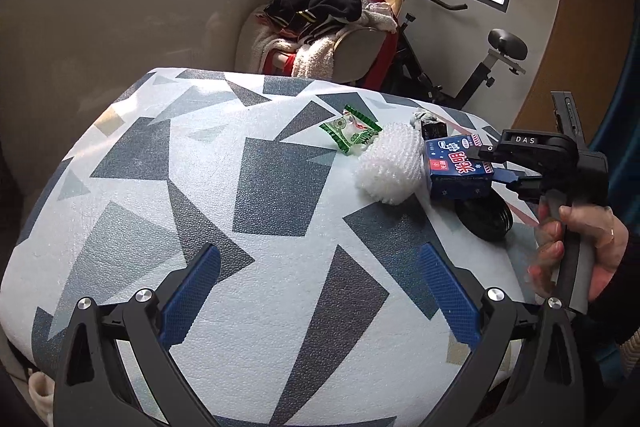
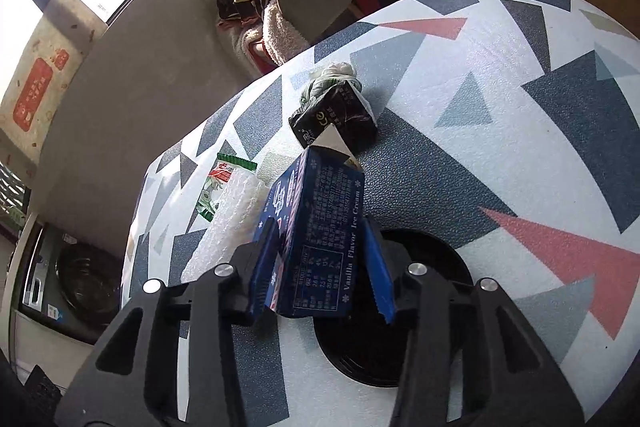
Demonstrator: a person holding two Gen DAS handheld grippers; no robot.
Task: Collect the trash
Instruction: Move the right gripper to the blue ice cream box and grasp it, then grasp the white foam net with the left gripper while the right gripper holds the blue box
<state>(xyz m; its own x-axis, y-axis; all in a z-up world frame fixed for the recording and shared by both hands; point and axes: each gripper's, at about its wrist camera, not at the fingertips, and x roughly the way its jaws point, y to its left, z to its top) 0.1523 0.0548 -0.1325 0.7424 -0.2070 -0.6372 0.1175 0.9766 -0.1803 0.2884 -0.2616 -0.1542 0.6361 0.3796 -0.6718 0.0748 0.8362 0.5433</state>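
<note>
My right gripper (image 2: 320,259) is shut on a blue ice cream carton (image 2: 316,227) and holds it over a black round lid (image 2: 400,339). The left wrist view shows that gripper (image 1: 494,169) with the carton (image 1: 460,167) at the table's right side. A white foam net (image 1: 390,167), a green candy wrapper (image 1: 350,135) and a small black carton (image 2: 336,121) with a crumpled wad (image 2: 332,75) behind it lie on the table. My left gripper (image 1: 320,287) is open and empty over the table's near part.
The table (image 1: 200,187) has a cover of grey, blue and pink triangles. Beyond its far edge stand an armchair piled with clothes (image 1: 320,27) and an exercise bike (image 1: 460,67). A washing machine (image 2: 72,283) stands off the table's left end in the right wrist view.
</note>
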